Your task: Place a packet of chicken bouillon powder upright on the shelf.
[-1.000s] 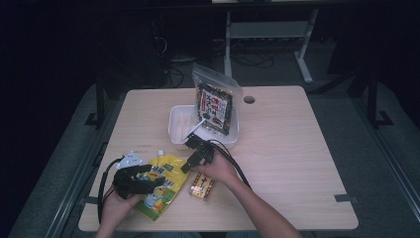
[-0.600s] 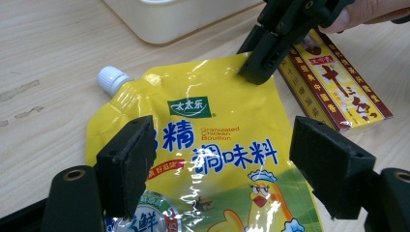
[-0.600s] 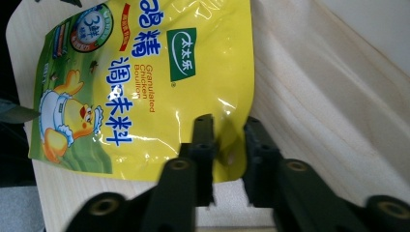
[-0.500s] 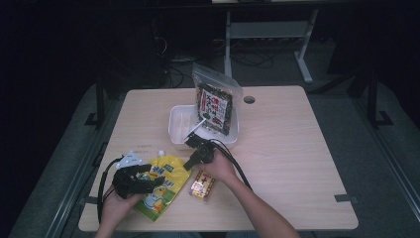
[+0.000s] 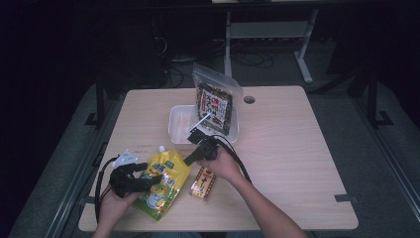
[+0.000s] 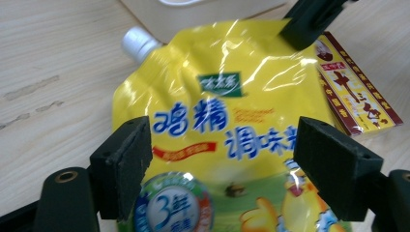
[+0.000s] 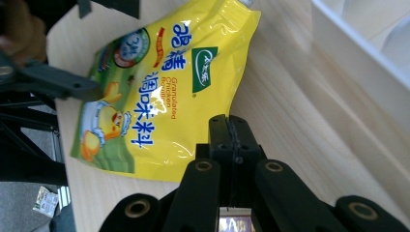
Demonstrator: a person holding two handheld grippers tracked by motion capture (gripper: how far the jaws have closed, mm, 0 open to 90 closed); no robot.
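A yellow chicken-seasoning pouch (image 5: 161, 186) with a white cap lies flat near the table's front left. My left gripper (image 5: 157, 179) hovers over it, jaws open on either side of the pouch's (image 6: 217, 96) printed face, and the left gripper (image 6: 227, 169) holds nothing. My right gripper (image 5: 187, 160) points down-left at the pouch's upper right corner. In the right gripper view its jaws are pressed together, and the right gripper (image 7: 229, 126) sits right beside the pouch's (image 7: 159, 87) edge. A small red-and-yellow packet (image 5: 203, 182) lies just right of the pouch, under the right hand.
A white tray (image 5: 179, 124) stands mid-table behind the grippers, with a clear bag of dark seaweed snacks (image 5: 215, 101) upright in it. The tray's wall (image 7: 367, 58) is close to the right gripper. Bare wood extends to the right, past a cable hole (image 5: 249, 99).
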